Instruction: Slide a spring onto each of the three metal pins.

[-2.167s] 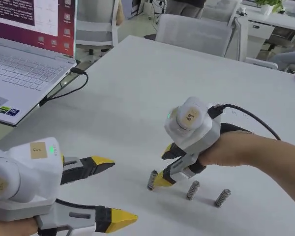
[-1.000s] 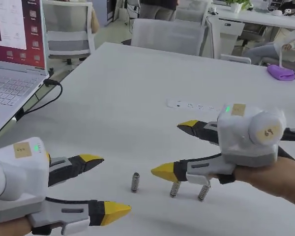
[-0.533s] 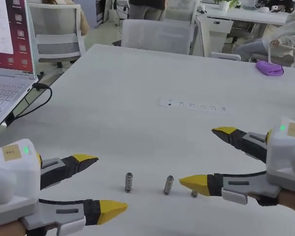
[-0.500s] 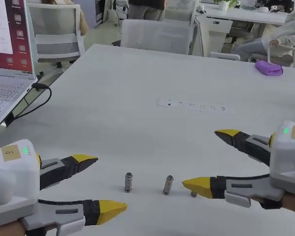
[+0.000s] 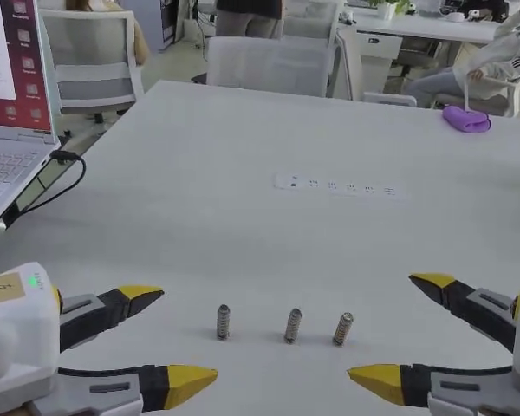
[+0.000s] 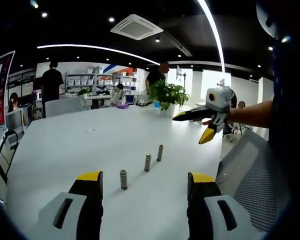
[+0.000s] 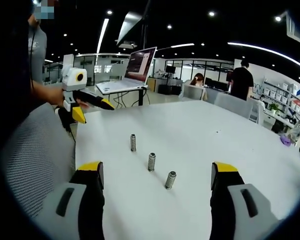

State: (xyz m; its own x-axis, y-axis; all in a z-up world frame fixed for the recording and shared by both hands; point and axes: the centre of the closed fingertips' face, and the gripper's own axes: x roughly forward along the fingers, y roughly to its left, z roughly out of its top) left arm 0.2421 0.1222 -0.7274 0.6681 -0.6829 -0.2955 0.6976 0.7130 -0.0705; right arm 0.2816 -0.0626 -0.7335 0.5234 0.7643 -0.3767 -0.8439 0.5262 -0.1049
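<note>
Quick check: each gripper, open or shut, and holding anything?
Left gripper: open, holding nothing.
Right gripper: open, holding nothing.

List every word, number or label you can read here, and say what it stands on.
Nothing reads clearly.
Tan sticker on the left gripper: dark marks, too blurred to read.
Laptop screen: lines of text and icons, too small to read.

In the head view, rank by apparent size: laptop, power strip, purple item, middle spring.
1. laptop, though cut off at the edge
2. power strip
3. purple item, close to the strip in area; farther away
4. middle spring
</note>
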